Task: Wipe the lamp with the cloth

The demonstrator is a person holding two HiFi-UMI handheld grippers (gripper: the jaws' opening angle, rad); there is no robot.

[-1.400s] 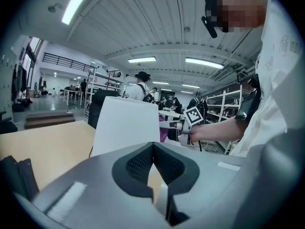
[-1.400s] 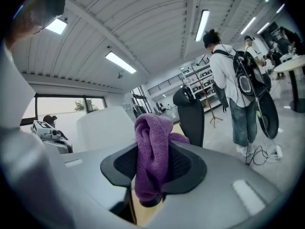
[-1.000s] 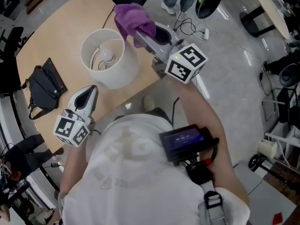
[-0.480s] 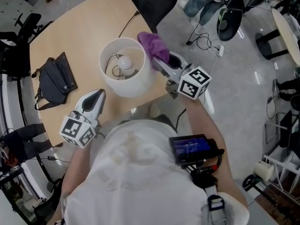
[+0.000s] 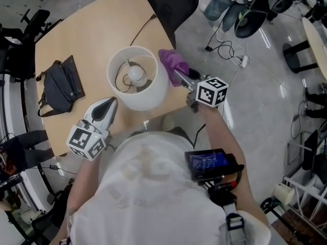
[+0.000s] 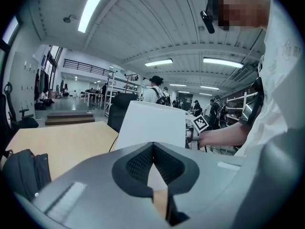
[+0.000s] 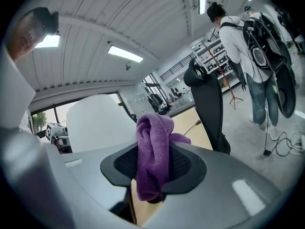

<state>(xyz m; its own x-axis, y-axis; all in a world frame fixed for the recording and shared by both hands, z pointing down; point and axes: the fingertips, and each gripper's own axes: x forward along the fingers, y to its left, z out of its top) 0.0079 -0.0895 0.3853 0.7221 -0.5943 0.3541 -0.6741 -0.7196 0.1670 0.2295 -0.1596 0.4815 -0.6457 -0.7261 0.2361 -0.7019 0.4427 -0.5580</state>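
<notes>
Lamp [image 5: 137, 78] – standing on the worktop [image 5: 97, 29] close to its near right edge, between my two grippers. Upright: long axis vertical, the shade's open top facing up with the bulb visible inside, the cord trailing off toward the far edge.

Change noted: a second ago the cloth [image 5: 172, 60] sat up at the shade's rim; the right gripper [image 5: 180, 75] has since dropped, and the cloth now lies low against the shade's right wall. Whether it touches or is just beside it, I cannot tell. I judge this to be a downward wipe of the outer wall – most of the shade is not yet covered.

Right fingers are clamped on the bunched cloth. The left gripper [image 5: 104, 106] is near the shade's left side, fingers together and empty.
</notes>
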